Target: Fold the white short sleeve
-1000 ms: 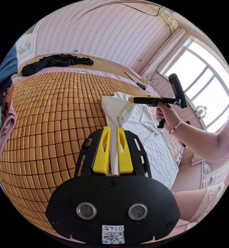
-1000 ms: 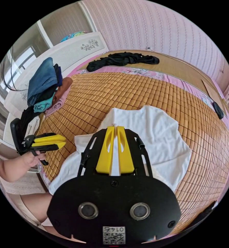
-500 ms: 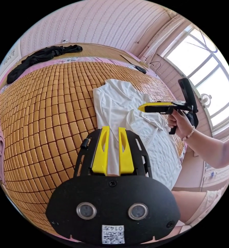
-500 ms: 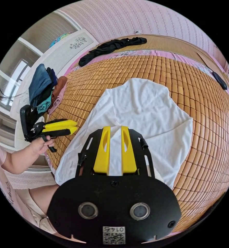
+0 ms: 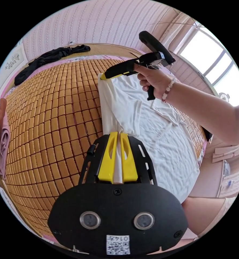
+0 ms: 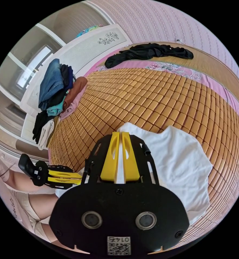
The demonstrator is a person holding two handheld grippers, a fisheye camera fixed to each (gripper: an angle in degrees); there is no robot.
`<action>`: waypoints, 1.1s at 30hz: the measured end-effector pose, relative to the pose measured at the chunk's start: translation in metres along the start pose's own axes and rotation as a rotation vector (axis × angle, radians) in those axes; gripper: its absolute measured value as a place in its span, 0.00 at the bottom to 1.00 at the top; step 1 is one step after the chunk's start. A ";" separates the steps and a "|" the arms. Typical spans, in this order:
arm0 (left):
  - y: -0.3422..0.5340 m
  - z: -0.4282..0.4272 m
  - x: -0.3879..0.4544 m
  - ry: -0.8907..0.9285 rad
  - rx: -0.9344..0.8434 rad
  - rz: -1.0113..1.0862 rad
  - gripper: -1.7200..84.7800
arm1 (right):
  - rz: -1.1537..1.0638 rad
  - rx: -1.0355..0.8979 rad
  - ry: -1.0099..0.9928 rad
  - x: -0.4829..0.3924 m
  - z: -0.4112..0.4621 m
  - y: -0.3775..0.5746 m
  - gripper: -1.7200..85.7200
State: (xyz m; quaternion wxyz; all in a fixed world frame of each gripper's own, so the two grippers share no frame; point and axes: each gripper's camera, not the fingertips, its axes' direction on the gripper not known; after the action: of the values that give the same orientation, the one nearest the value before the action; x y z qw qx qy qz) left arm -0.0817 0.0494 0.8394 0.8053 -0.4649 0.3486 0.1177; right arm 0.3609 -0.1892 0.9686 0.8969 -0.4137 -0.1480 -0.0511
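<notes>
The white short-sleeve shirt (image 5: pixel 157 140) lies spread on a bamboo mat (image 5: pixel 52 108), with its left side lifted into a long fold. My left gripper (image 5: pixel 118 133) is shut on the near end of that fold, and the cloth bunches into its jaws. At the fold's far end, my right gripper (image 5: pixel 103 77), held in a hand (image 5: pixel 152 78), pinches the cloth. In the right gripper view, the right gripper (image 6: pixel 120 133) is shut on a corner of the shirt (image 6: pixel 181 164), and the left gripper (image 6: pixel 79 176) shows low on the left.
A black garment (image 5: pixel 49 57) lies at the far edge of the mat. A stack of folded clothes (image 6: pixel 57 91) sits by a white headboard (image 6: pixel 79 51). Behind the person's arm (image 5: pixel 205 108) is a bright window (image 5: pixel 219 70).
Half a second ago both grippers stood open over the flat shirt. Now both are shut on its left edge, and the right gripper has reached across to the far end.
</notes>
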 end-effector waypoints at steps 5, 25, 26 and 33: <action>0.005 -0.009 -0.015 -0.067 0.025 -0.045 0.03 | -0.060 -0.099 0.012 -0.002 0.019 -0.020 0.04; -0.116 0.020 -0.107 0.117 0.044 -0.062 0.14 | 0.488 -0.032 0.391 0.118 -0.111 0.180 0.16; -0.120 0.026 -0.106 0.103 0.027 -0.059 0.13 | 0.487 -0.034 0.383 0.120 -0.109 0.181 0.15; -0.156 0.048 -0.114 0.105 -0.114 -0.105 0.01 | 0.456 -0.033 0.380 0.134 -0.123 0.201 0.05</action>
State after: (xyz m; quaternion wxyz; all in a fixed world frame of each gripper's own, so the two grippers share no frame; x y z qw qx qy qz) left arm -0.0631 0.0208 1.0351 0.7631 -0.5332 0.3583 0.0703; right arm 0.5589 -0.1472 0.7880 0.8900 -0.4337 0.1201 0.0731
